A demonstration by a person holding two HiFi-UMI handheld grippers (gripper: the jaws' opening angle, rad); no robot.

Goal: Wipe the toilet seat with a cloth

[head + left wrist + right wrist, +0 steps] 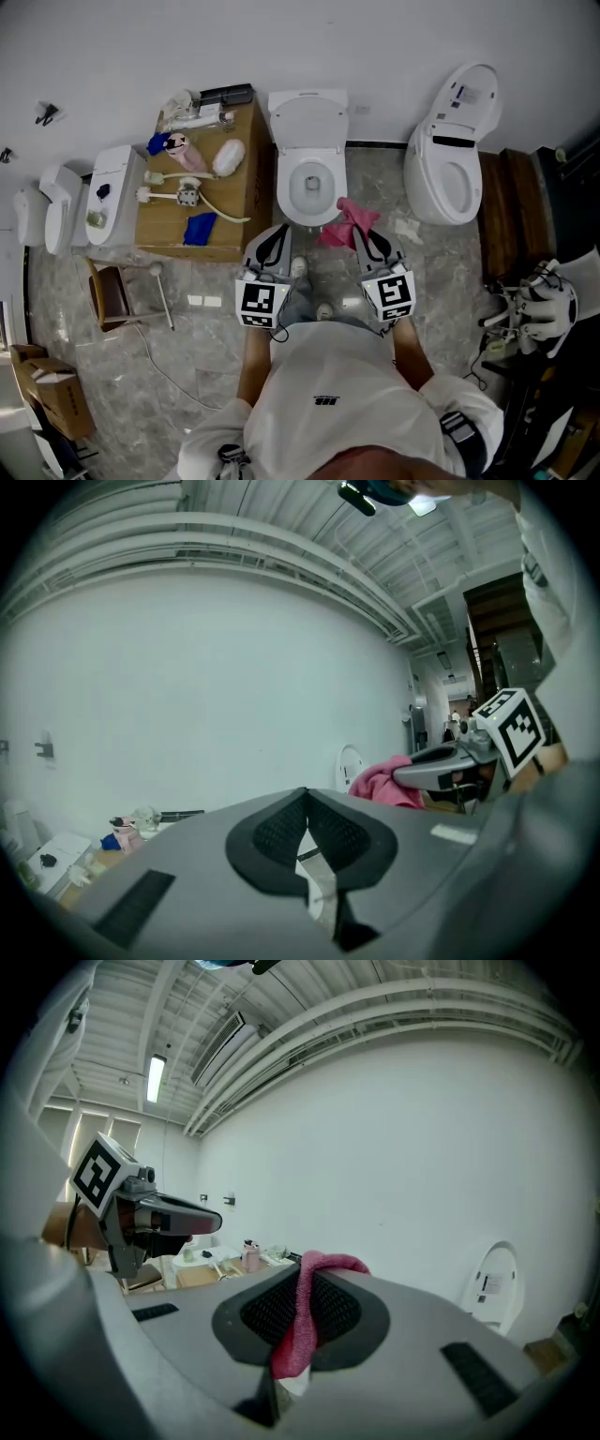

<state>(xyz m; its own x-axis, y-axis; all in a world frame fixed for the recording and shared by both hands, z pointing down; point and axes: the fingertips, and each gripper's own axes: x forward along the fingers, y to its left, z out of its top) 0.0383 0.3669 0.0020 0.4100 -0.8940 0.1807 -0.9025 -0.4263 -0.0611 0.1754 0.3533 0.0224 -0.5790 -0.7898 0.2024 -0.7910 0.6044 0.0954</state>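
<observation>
Both closed: right gripper pinches pink cloth, left gripper holds nothing

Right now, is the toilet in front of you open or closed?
Open. From above, you can see into the toilet, with no lid over its bowl.

right hand-held gripper jaws clamped on pink cloth; left hand-held gripper at left, toilet far right.

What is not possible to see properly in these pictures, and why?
- Toilet seat, part of front edge: head view, covered by pink cloth.
- Most of that cloth: right gripper view, behind right hand-held gripper's body.
- Items on wooden table: head view, too small.
</observation>
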